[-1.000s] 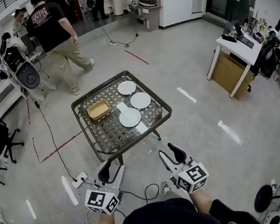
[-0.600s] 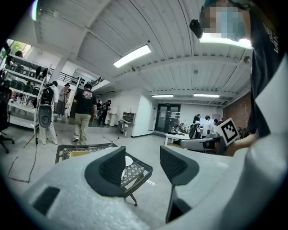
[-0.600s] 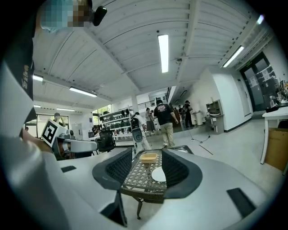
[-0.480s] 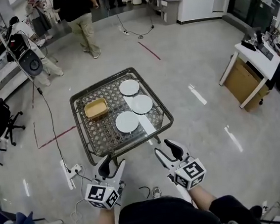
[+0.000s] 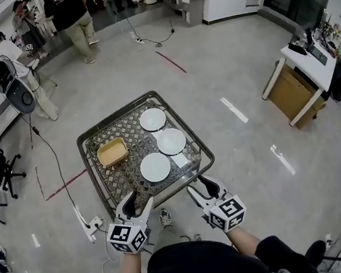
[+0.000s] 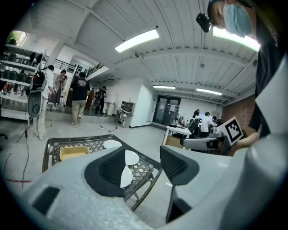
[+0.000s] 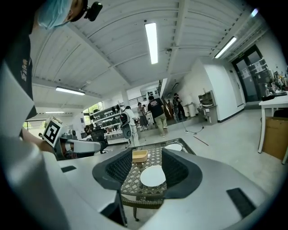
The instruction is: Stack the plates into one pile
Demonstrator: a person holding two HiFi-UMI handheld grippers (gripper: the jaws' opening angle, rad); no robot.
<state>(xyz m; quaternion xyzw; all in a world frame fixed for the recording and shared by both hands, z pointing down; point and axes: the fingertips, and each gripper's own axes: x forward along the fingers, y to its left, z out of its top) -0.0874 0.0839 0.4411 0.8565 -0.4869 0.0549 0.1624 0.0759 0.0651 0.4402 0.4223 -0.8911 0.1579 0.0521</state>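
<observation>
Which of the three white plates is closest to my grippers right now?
The front plate, lying right of the yellow tray and nearer the person. The middle plate and the far plate lie farther back.

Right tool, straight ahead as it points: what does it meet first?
Likely the nearest white plate, seen between the right tool's open jaws, though the table rim just below might come first.

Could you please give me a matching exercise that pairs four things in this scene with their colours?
Things:
1. tray
2. nearest plate
3. floor tape line
4. table rim

Colours:
a. red
b. dark
c. tan
d. white

Pairs: 1-c; 2-d; 3-a; 4-b
</observation>
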